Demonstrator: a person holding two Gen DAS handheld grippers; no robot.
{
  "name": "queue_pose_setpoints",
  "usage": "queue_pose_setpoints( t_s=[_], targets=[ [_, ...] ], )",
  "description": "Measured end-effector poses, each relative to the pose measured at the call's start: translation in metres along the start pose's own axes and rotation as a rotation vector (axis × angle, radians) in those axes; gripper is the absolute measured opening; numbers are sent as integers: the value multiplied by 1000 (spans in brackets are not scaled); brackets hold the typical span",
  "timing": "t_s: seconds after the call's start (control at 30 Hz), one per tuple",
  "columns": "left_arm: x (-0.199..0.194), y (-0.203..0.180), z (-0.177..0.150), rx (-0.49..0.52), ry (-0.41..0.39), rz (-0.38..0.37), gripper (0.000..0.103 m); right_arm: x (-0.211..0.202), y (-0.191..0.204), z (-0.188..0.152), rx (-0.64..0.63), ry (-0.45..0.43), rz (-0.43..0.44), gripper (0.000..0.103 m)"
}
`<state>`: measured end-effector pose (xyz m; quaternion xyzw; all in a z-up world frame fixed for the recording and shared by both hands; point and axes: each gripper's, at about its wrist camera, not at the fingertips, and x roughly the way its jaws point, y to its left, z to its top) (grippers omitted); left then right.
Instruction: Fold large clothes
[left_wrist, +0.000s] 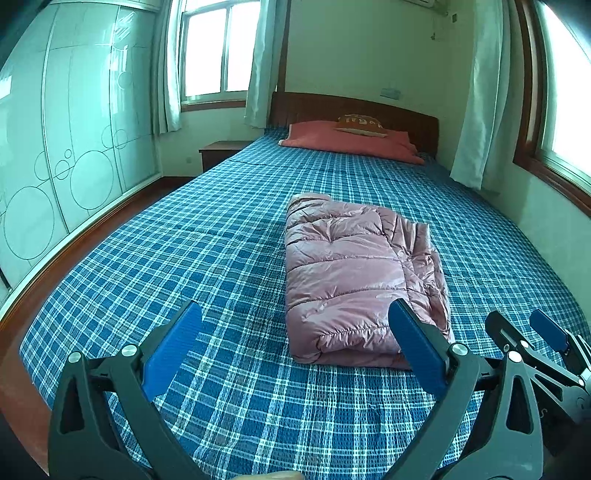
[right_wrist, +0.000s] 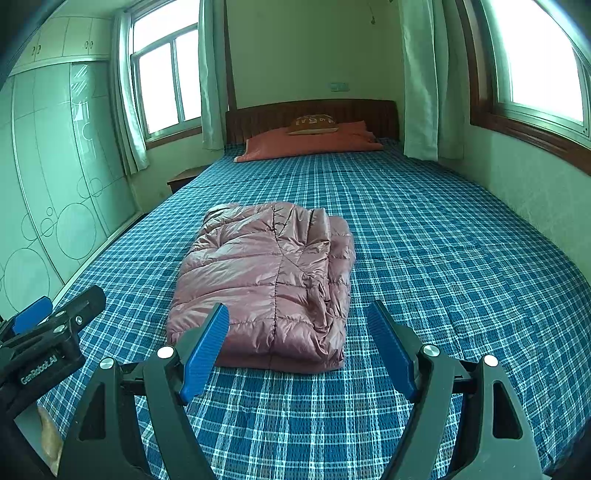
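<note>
A pink quilted puffer jacket (left_wrist: 354, 273) lies folded into a thick rectangle on the blue plaid bed (left_wrist: 207, 236); it also shows in the right wrist view (right_wrist: 266, 280). My left gripper (left_wrist: 295, 314) is open and empty, held above the bed just short of the jacket's near edge, its right finger in front of the jacket's near corner. My right gripper (right_wrist: 299, 314) is open and empty, also just short of the jacket's near edge. Each gripper shows at the edge of the other's view, the right one (left_wrist: 524, 339) and the left one (right_wrist: 55, 317).
An orange pillow (left_wrist: 351, 142) with a small brown cushion (left_wrist: 360, 123) lies by the wooden headboard (left_wrist: 369, 107). A glass-front wardrobe (left_wrist: 74, 129) stands left of the bed, a nightstand (left_wrist: 221, 151) at the far left. A wall with a window (right_wrist: 535, 55) runs along the right.
</note>
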<state>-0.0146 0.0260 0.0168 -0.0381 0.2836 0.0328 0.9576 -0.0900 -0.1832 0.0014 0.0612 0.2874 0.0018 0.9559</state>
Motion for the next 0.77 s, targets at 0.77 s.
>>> queue_pose_setpoints(
  t_s=[0.77],
  targets=[
    [34,6,-8,26,19,24,101,20,-15,-6,9,32,-9,76]
  ],
)
